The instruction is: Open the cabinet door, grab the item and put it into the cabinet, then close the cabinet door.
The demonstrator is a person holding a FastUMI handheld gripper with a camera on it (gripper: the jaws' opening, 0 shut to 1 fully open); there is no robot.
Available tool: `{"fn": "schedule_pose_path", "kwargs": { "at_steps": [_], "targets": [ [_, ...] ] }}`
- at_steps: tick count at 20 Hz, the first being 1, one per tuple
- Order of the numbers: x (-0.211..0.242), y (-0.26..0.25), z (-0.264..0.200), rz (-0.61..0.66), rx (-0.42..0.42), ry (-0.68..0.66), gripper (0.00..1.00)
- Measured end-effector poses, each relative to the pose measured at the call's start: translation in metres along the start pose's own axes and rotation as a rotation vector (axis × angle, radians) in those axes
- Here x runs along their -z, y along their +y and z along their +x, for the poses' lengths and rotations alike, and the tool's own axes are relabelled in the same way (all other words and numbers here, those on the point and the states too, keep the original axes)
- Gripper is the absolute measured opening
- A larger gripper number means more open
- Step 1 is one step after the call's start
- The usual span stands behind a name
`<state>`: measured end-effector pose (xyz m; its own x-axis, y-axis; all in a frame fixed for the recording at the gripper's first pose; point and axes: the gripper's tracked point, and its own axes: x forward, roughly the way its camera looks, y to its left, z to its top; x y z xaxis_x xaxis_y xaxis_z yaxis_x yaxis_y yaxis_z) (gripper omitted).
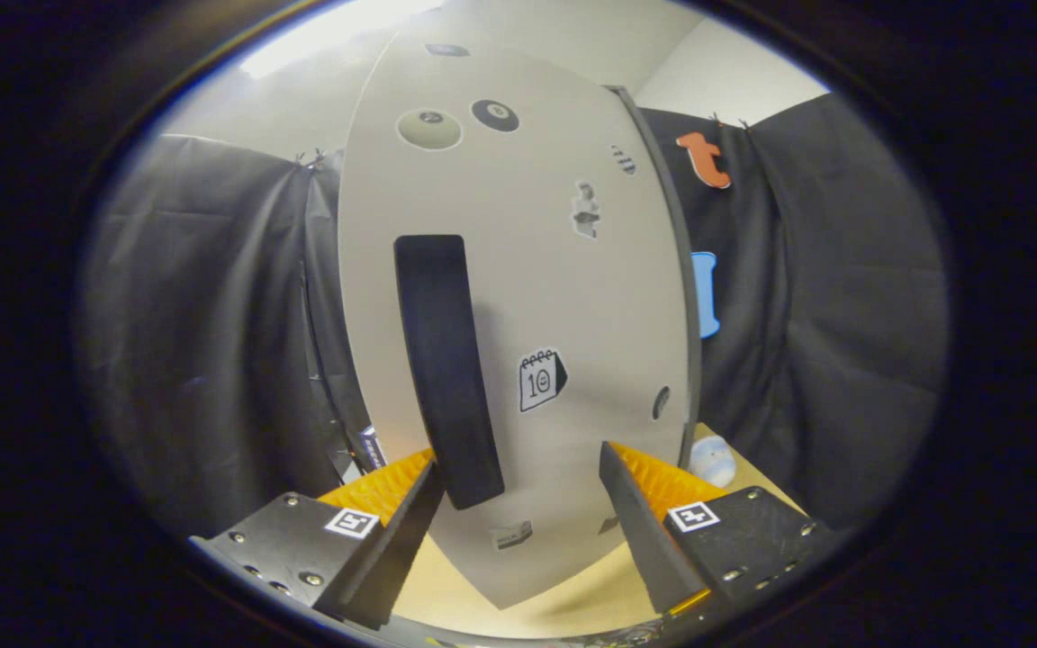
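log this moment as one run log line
phase: reaching for door | gripper: open, black handle beside left finger, ungripped | cabinet door: facing fingers | pale round item: on table, beyond right finger

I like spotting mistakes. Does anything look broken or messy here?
Nothing stands out. The cabinet door looks whole, its black handle straight, and the gripper is open before it.
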<state>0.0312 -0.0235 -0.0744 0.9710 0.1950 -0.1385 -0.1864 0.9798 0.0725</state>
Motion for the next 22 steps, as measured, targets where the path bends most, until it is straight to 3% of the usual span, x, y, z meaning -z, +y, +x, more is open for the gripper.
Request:
{"fn": "schedule_pose_path", "kwargs": {
  "at_steps": [15,22],
  "targets": [
    [-0.01,0.065,0.093,-0.097,-0.121,0.007,1.0],
    [-0.011,0.069,0.105,-0.073,-0.004,-0.065,1.0]
  ]
}}
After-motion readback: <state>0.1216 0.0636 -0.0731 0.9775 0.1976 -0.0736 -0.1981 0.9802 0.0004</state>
